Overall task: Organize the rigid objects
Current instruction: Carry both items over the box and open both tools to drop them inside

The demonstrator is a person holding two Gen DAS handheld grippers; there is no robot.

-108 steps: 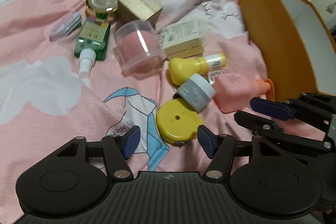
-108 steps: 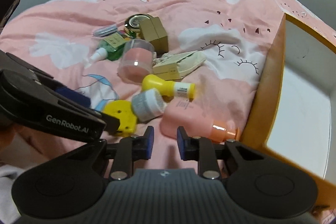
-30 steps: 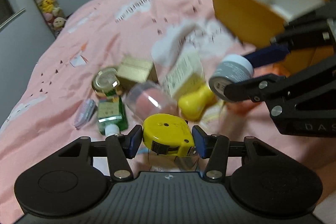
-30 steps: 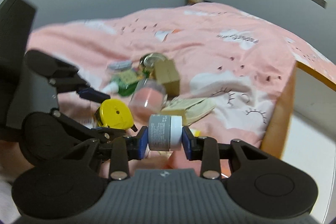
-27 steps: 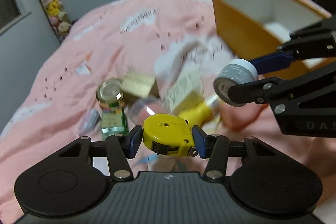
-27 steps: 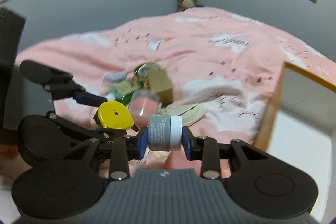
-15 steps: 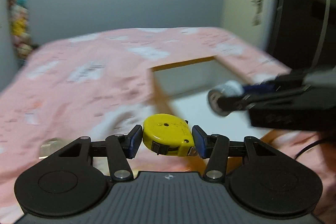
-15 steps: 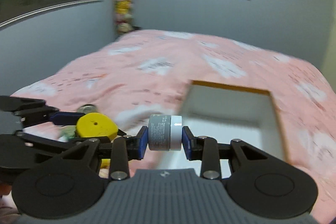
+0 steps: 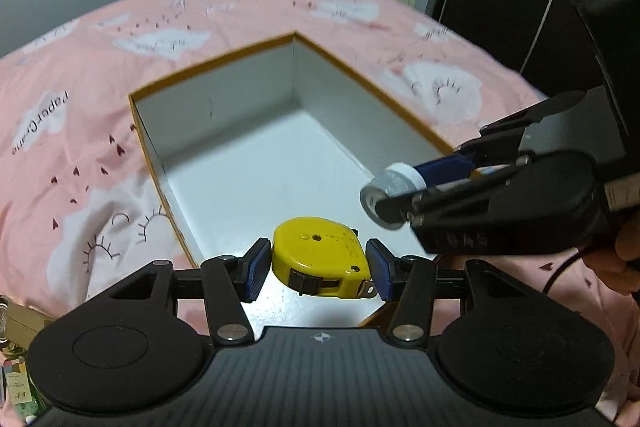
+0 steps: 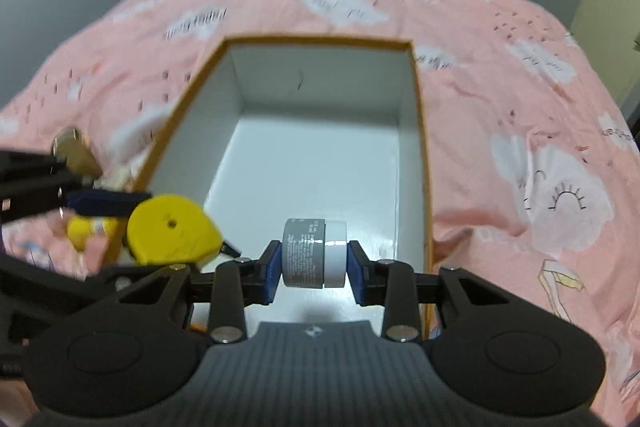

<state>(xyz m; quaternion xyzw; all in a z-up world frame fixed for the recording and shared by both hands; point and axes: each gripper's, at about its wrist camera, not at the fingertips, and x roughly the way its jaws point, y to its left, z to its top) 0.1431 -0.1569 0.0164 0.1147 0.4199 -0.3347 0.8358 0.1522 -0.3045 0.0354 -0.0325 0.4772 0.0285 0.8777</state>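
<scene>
Two grippers, each with one item, hang over one open box. The left gripper (image 9: 319, 269) sits at the lower centre of the left wrist view, its two blue-padded fingers (image 9: 255, 269) closed against the sides of one yellow tape measure (image 9: 320, 259), which lies flat between them over the near end of the box. The right gripper (image 10: 314, 261) at the lower centre of its own view has its two fingers pressed onto the ends of one small grey jar with a white lid (image 10: 314, 253), held on its side.

In the left wrist view the right gripper (image 9: 404, 193) enters from the right edge, the jar (image 9: 390, 193) at its tip. In the right wrist view the tape measure (image 10: 172, 235) shows at middle left, over the box's left wall.

The orange-sided cardboard box (image 9: 224, 95) fills the centre of both views; its white floor shows nothing lying on it. It rests on a pink bedspread with white clouds (image 9: 80, 99). At the left edge of the right wrist view, one gold-lidded jar (image 10: 74, 151) and one blurred yellow item (image 10: 82, 227) lie on the bedspread (image 10: 500, 75).
</scene>
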